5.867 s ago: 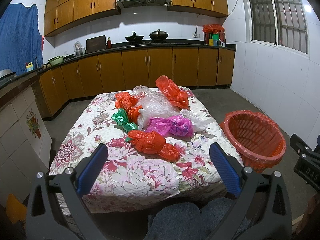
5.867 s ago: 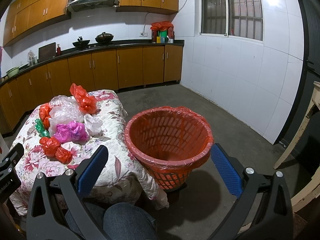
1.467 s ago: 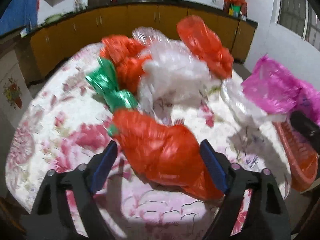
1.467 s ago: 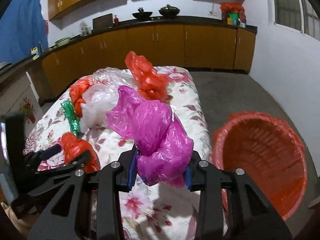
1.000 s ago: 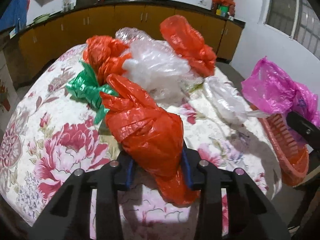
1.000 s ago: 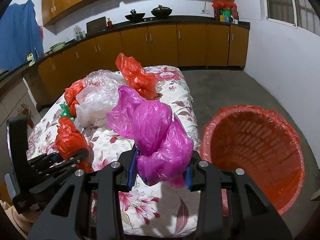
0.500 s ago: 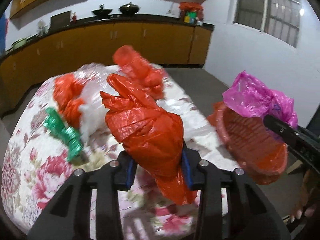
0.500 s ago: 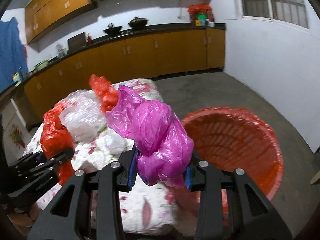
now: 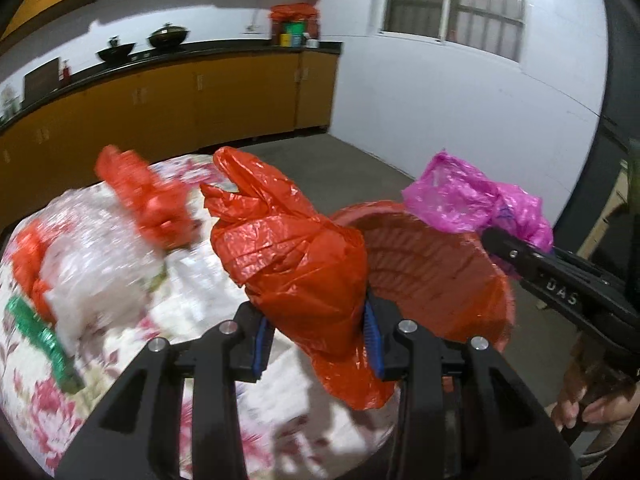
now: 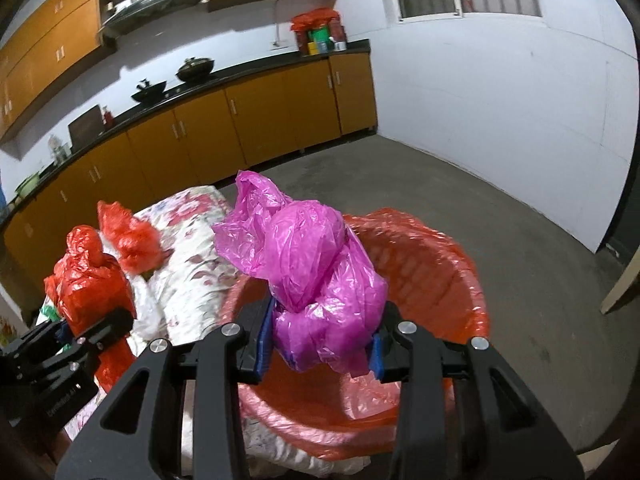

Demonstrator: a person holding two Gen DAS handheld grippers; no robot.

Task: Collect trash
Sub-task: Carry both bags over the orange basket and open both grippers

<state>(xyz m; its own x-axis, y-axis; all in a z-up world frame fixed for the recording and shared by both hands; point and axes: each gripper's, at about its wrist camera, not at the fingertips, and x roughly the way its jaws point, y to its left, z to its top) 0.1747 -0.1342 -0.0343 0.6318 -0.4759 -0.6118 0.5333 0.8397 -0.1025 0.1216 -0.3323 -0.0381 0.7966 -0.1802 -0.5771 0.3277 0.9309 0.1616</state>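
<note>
In the left wrist view, one crumpled red bag is clamped between the blue pads of the left gripper and is held above the edge of the flowered table, beside the one red basket. Further right, the right gripper is seen from the side, closed on one pink bag above the basket's far rim. Left on the table are counted: one other red bag at the far end, a second reddish one at the left edge, one heap of clear plastic and one green bag; all are blurred.

In the right wrist view, the pink bag is gripped tightly between the right gripper's pads, directly over the open mouth of the basket, which is lined with red film. To the left, the left gripper is seen holding its red bag over the table. One more red bag lies behind it.
</note>
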